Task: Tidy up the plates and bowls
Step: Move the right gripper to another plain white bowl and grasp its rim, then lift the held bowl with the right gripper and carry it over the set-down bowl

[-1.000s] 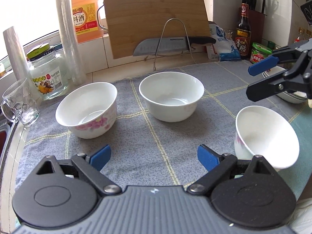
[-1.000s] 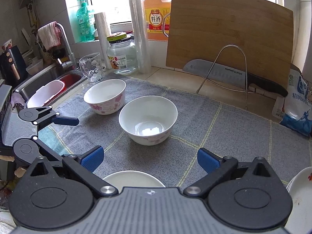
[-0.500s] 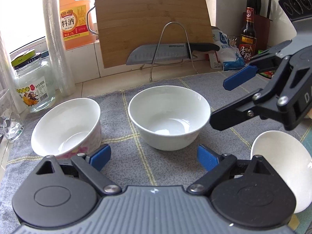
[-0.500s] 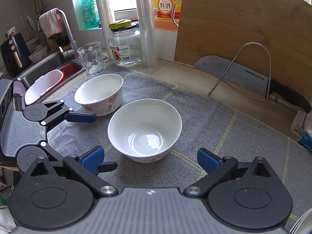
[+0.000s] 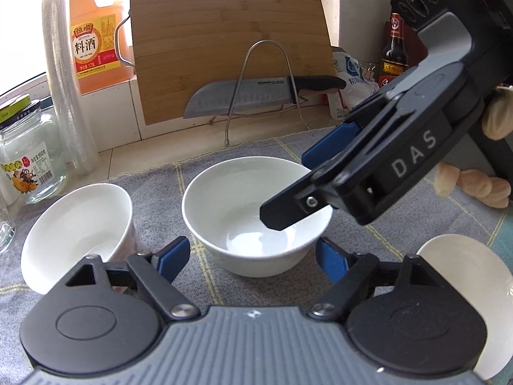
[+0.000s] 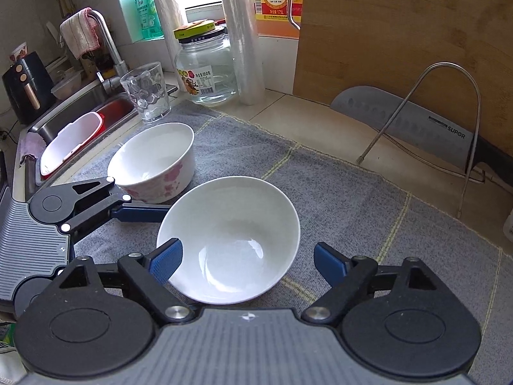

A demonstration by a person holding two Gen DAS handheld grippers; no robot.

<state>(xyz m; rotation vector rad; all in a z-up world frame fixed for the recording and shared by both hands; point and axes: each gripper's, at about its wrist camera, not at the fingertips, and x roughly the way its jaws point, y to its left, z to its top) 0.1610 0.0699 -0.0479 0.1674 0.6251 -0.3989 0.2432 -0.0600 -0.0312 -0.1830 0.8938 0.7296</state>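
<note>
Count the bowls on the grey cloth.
3: a floral bowl at the left, a plain white bowl in the middle, and a third bowl at the right edge, partly hidden; more may lie outside view.

- The white bowl (image 6: 231, 240) before me looked like glossy, smooth ceramic.
- The grey cloth (image 6: 336, 192) under it was matt and coarsely woven.
- My own pads (image 6: 166, 260) were ribbed blue plastic on matt black arms.
- The cutting board (image 5: 224, 48) was smooth wood; the knife (image 5: 243, 98) dull metal.
- The jar (image 6: 208, 67) was clear glass.
</note>
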